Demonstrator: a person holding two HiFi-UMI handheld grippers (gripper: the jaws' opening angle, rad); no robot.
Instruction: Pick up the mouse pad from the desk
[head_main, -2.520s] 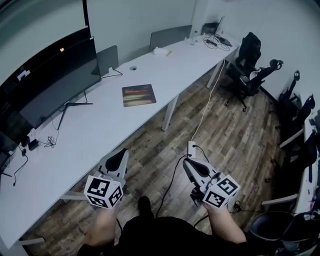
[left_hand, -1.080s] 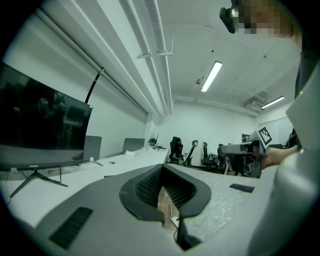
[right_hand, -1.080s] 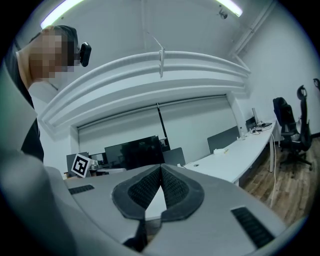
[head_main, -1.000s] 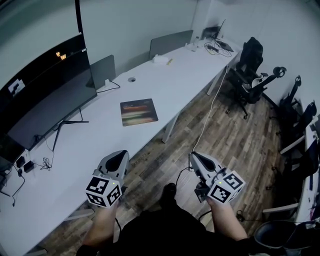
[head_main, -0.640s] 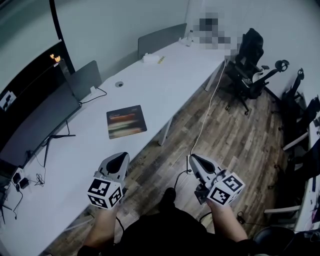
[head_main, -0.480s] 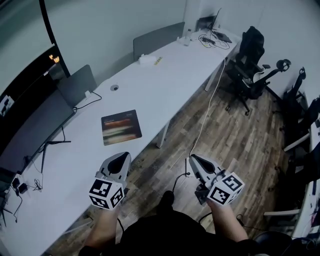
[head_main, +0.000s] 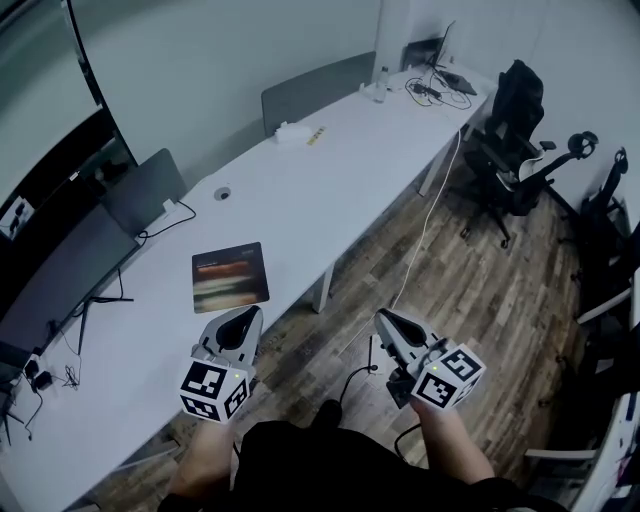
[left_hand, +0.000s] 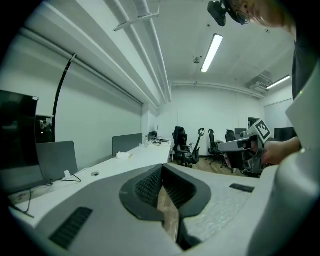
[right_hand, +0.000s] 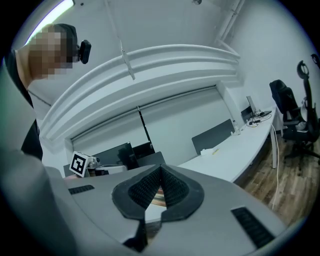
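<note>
One mouse pad (head_main: 230, 277) lies flat on the white desk (head_main: 330, 165), left of centre in the head view, near the desk's front edge. It now sits far closer to the left gripper (head_main: 239, 320) than moments ago (the whole desk has slid down-left in frame), so the approach looks nearly done. Neither that gripper nor the right gripper (head_main: 386, 322) touches it. Both have jaws pressed together, empty, and must spread before any pick-up.

head view: high, steeply down on desk (head_main: 300, 170) | gripper views: low, roughly level | shared: desk
</note>
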